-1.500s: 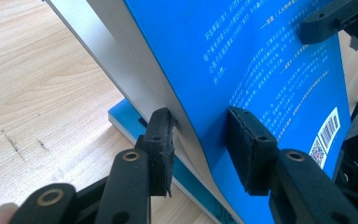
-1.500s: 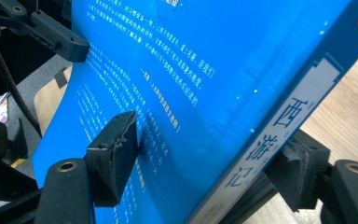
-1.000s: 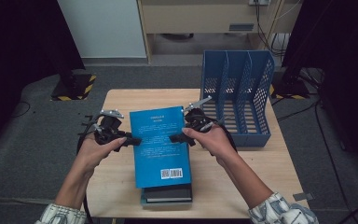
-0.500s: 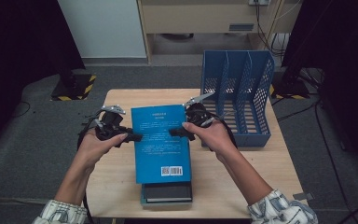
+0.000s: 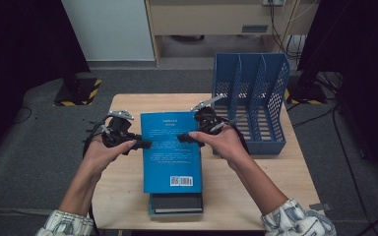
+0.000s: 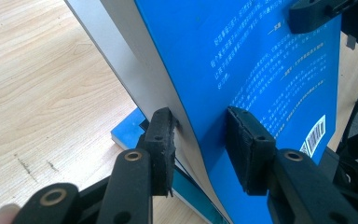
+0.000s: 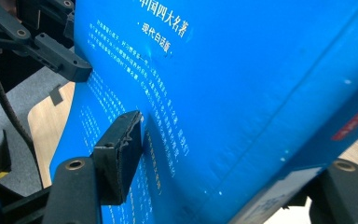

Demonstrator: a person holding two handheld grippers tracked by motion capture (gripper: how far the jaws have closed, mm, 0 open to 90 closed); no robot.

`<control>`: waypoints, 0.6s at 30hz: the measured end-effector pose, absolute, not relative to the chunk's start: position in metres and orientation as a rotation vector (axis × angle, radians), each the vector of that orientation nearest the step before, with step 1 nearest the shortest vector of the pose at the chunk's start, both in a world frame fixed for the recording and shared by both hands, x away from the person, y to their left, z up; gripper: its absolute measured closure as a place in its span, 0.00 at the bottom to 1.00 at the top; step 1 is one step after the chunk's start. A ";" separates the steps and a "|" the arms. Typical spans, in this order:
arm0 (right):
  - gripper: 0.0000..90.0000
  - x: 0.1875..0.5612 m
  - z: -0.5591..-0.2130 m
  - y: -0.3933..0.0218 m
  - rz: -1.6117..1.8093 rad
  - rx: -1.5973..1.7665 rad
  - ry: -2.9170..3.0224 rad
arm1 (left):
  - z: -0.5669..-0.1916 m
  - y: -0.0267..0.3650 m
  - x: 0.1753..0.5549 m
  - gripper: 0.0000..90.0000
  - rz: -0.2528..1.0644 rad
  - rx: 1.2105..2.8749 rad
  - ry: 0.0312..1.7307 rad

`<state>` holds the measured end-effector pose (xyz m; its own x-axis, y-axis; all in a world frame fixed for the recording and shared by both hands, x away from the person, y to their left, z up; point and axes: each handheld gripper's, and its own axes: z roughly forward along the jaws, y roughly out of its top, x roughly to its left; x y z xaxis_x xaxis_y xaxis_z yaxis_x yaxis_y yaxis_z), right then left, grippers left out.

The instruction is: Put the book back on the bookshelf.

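- At the near edge of the surface [image 5: 128, 196], midway along it, a dark book [image 5: 176, 203] lies flat, and the near end of the blue book [image 5: 172, 152] reaches over it.
- I hold the blue book between my two hand-held grippers, back cover up with the barcode at the near end; its far end is raised off the surface.
- My left hand-held gripper [image 5: 142, 144] has the book's left edge between its jaws: in the left gripper view [image 6: 200, 149] one pad presses on the blue cover and the other sits under the grey pages, so it is pinching the blue book.
- My right hand-held gripper [image 5: 183, 138] takes the right edge of the same book. Its jaws have just been closing, with the book between them; in the right gripper view [image 7: 205, 186] one pad lies against the cover, and the other jaw is behind the book, so I cannot tell if it presses.
- My left hand [image 5: 103, 155] and right hand [image 5: 224, 142] sit on either side of the book.
- Toward the far right corner of the surface stands a blue file rack [image 5: 256, 98], just beside my right hand and apart from the book.
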<state>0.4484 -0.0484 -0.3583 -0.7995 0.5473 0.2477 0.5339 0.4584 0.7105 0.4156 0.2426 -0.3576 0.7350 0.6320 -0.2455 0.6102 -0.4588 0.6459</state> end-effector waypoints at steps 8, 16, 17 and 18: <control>0.45 0.451 -0.353 -0.048 1.323 1.013 2.651 | -0.352 0.242 0.417 0.69 0.065 2.187 0.948; 0.49 0.457 -0.341 -0.048 1.346 0.994 2.600 | -0.340 0.238 0.422 0.69 0.136 2.206 0.944; 0.50 0.459 -0.339 -0.047 1.348 0.990 2.590 | -0.339 0.238 0.425 0.69 0.136 2.203 0.947; 0.50 0.459 -0.339 -0.047 1.348 0.990 2.590 | -0.339 0.238 0.425 0.69 0.136 2.203 0.947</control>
<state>0.4592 -0.0472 -0.3390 -0.7922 0.5646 0.2316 0.5137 0.4119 0.7527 0.4252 0.2381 -0.3394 0.7243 0.6668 -0.1753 0.5902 -0.4684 0.6575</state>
